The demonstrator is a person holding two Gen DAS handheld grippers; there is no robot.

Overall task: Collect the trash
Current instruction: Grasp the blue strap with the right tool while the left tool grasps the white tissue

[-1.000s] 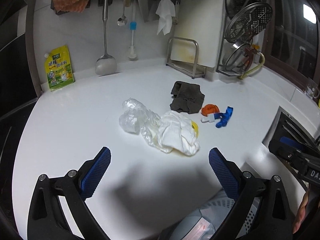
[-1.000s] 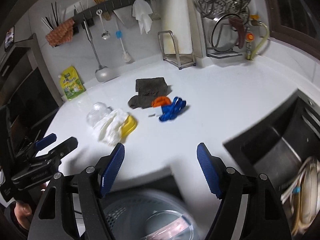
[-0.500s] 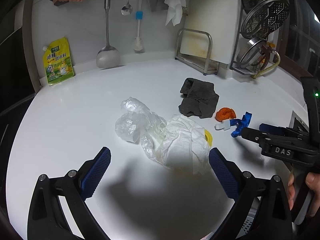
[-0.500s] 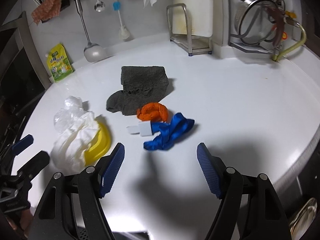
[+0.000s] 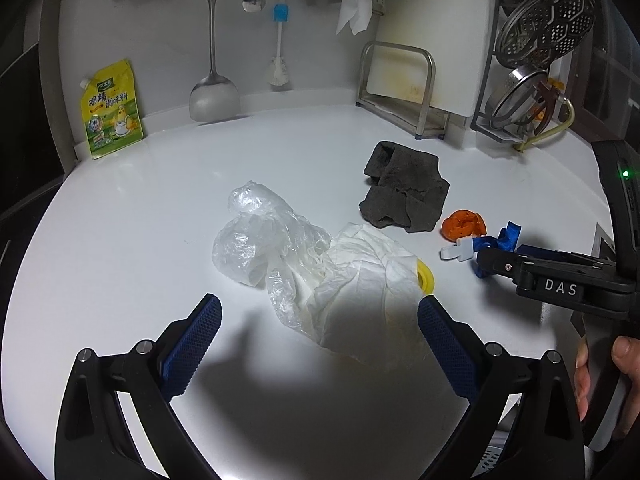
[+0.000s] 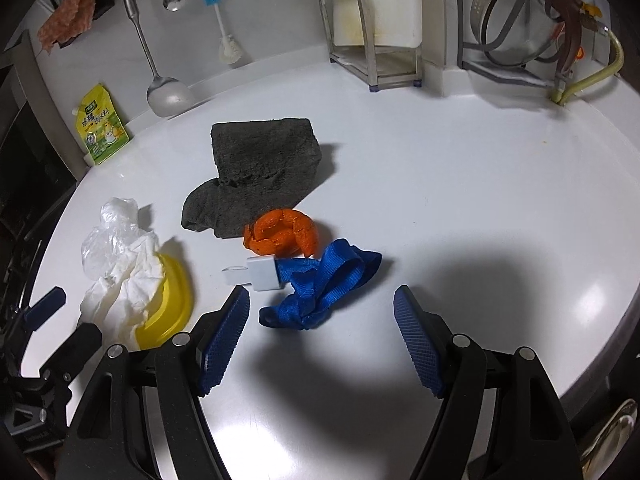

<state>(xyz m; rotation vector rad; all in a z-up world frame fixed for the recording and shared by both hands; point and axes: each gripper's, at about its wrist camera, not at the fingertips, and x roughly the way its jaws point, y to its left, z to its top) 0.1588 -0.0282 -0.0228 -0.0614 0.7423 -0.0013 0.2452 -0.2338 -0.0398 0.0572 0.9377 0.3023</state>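
Both grippers hang over a white counter [image 5: 120,240] w/ scattered trash. Left gripper [image 5: 320,316]: jaws spread wide, nothing between the pads, above the near edge of a crumpled white paper towel [image 5: 360,280]. The towel lies partly over a yellow lid [image 6: 168,304]; a clear plastic bag [image 5: 256,236] is bunched against its left side, touching it.

Right gripper [image 6: 322,312]: jaws also wide apart, gripping nothing. The blue strap [image 6: 320,276] lies on the counter just ahead of and partly between its 2 blue pads, not pressed by either. A small white tag [image 6: 262,274] is attached at the strap's left end, close to the left pad. Orange peel [image 6: 280,232] sits just behind the strap, touching a dark grey cloth [image 6: 260,164] folded farther back.

In the left wrist view the right gripper comes in from the right edge, a hand [image 5: 616,380] around its handle.

At the back wall: yellow seasoning pouch [image 5: 110,110] leaning upright, hanging ladle [image 5: 212,96], brush [image 5: 280,40], cutting board in a metal rack [image 5: 400,80].
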